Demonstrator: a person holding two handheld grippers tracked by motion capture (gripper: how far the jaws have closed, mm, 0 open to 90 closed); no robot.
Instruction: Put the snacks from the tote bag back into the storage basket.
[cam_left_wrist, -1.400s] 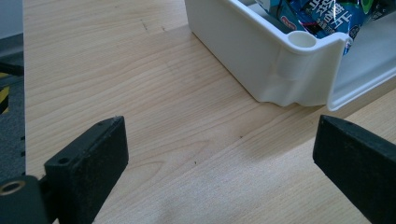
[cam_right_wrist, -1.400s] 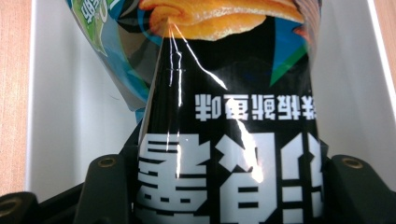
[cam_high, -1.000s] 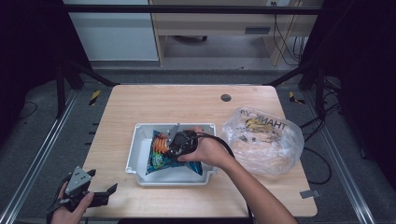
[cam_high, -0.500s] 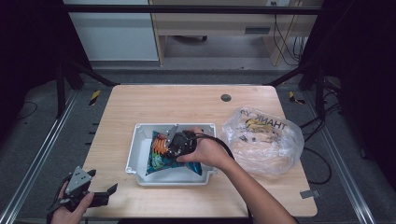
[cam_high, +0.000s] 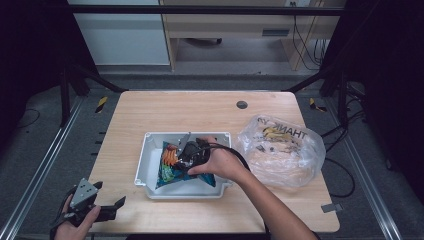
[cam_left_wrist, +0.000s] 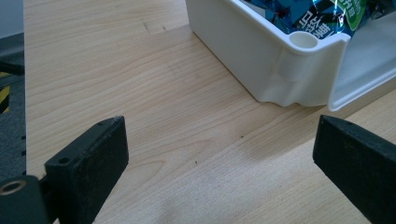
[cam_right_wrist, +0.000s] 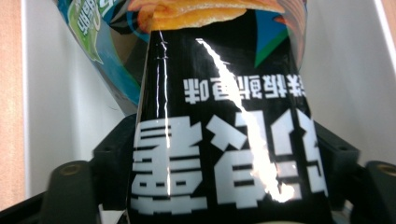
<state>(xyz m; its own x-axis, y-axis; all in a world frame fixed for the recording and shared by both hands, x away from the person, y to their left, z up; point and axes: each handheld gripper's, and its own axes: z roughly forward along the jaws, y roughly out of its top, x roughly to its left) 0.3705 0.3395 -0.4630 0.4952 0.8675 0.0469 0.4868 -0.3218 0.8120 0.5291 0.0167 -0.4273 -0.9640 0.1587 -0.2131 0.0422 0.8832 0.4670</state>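
Snack packet (cam_right_wrist: 224, 140) is clamped between the jaws of the right gripper (cam_high: 192, 152), inside the white tray (cam_high: 145, 165). Step looks like pick or place. Left gripper (cam_high: 107, 210) is parked at the table edge, jaws wide apart. Next: a straight lift or a release.

I'm looking along bare table (cam_left_wrist: 154, 93) between my wide-apart left jaws, nothing blocking until the white tray (cam_left_wrist: 261, 60) wall ahead. On my right, the black snack packet (cam_right_wrist: 224, 140) is crowding the jaws, tray walls hemming both sides.
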